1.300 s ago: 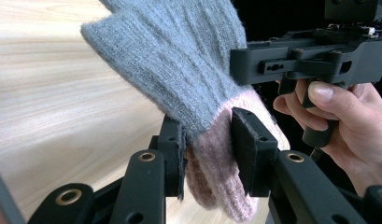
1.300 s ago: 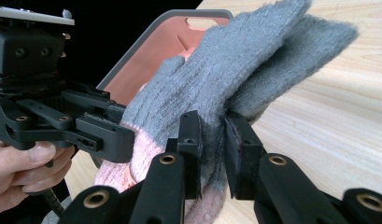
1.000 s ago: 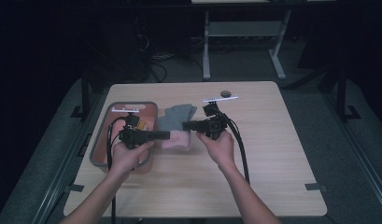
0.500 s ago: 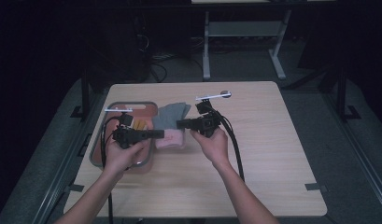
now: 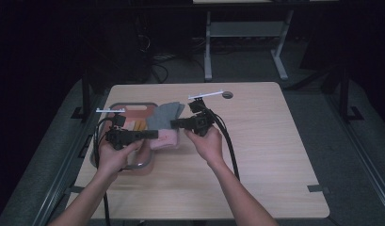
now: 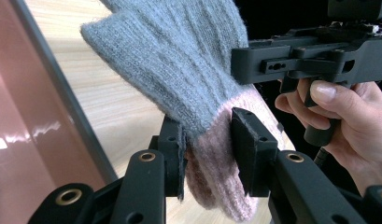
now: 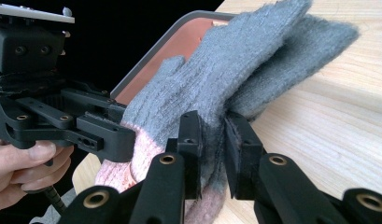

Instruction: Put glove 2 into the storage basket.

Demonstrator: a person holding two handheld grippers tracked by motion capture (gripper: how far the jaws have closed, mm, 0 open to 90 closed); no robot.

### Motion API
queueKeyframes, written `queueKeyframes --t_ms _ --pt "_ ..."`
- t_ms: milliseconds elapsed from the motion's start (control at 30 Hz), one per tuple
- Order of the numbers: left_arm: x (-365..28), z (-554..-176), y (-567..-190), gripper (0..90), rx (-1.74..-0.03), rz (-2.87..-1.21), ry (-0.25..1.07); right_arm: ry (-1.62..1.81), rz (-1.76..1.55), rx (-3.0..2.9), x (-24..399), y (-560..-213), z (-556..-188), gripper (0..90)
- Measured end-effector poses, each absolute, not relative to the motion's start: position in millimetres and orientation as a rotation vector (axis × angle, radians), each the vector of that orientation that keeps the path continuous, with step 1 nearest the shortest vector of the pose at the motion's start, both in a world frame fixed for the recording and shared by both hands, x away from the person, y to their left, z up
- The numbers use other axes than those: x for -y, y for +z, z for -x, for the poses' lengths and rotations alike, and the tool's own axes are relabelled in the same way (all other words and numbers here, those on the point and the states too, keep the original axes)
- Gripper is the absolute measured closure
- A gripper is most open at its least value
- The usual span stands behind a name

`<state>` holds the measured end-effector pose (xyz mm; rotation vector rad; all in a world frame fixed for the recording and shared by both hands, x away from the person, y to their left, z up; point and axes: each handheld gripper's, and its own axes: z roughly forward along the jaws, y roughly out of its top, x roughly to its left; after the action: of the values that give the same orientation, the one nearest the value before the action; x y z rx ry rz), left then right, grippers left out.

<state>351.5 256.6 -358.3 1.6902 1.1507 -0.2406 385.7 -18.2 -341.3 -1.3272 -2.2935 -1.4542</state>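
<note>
A knitted glove, grey with a pink cuff, hangs just above the table between both grippers, beside the tray's right edge. My left gripper is shut on the cuff end; in the left gripper view its pads pinch where grey meets pink on the glove. My right gripper is shut on the grey part, and in the right gripper view the glove fans out beyond its pads. Each gripper view also shows the other gripper close by: the right gripper and the left gripper.
A reddish tray with a grey rim lies at the table's left, with small orange things in it. A round cable hole sits near the far edge. Light wood table spreads to the right and front.
Both hands have shifted a little to the left and slightly up, carrying the glove between them. Both grips look the same.
</note>
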Motion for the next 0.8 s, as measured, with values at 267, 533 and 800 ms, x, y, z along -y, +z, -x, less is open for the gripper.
queueKeyframes --t_ms 267,533,800 --pt "-265 -351 -358 66.0 -1.157 -1.687 -0.234 -1.443 1.31 2.306 9 -341 -388 77.4" --pt "-272 -349 -357 66.0 -1.168 -1.676 -0.224 -1.436 1.292 2.318 1 -339 -390 77.4" --pt "-280 -348 -355 66.0 -1.177 -1.674 -0.216 -1.428 1.281 2.315 -8 -339 -392 77.5"
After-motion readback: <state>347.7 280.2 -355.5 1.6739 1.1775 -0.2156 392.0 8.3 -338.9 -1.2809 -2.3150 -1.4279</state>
